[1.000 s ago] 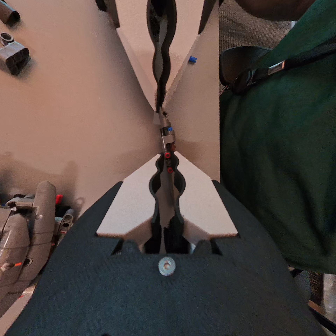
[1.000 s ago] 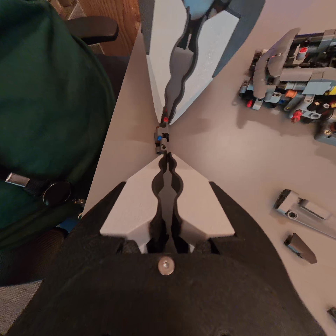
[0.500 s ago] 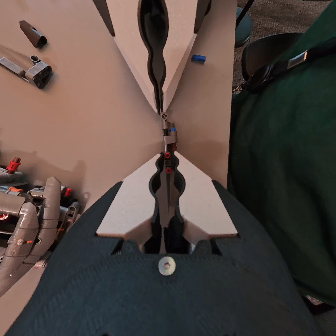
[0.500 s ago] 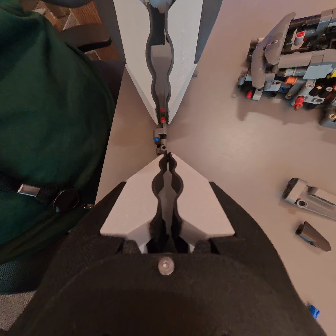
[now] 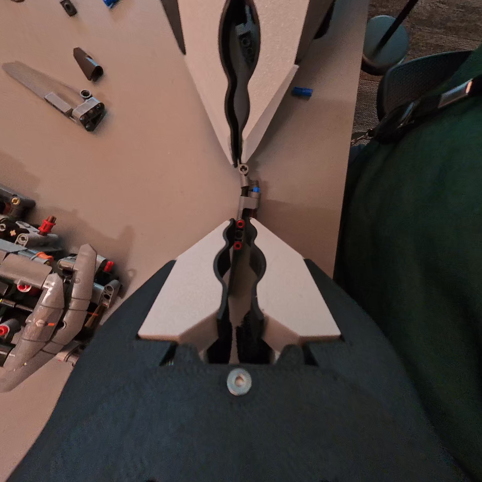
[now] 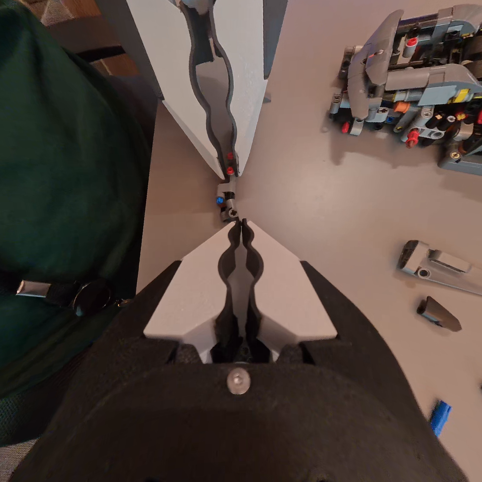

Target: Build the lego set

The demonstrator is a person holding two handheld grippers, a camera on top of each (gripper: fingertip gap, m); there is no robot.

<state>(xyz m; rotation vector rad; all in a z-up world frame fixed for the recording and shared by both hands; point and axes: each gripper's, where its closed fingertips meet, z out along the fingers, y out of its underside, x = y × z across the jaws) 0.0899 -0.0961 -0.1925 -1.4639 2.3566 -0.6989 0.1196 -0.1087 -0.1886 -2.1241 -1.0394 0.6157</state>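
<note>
Both grippers sit higher; left gripper (image 5: pixel 239 227) clamps subassembly (image 5: pixel 247 200) lengthwise, right gripper (image 6: pixel 241 221) closed at its far tip (contact unclear).

A small lego sub-assembly (image 5: pixel 247 200) (grey, blue pin) is being clamped by the left gripper (image 5: pixel 239 224); its far end is being met by the right gripper (image 5: pixel 239 163), over the table (image 5: pixel 156 161).

Your small assembly (image 5: pixel 247 200) is light grey with a blue pin and two red pins on a black beam. Both grippers have white fingers (image 6: pixel 198 294) with black wavy pads. Left of the assembly in the left wrist view: grey model (image 5: pixel 49 300), red and orange accents. Table (image 5: pixel 146 161) plain beige. Your top (image 5: pixel 417 234) dark green.
</note>
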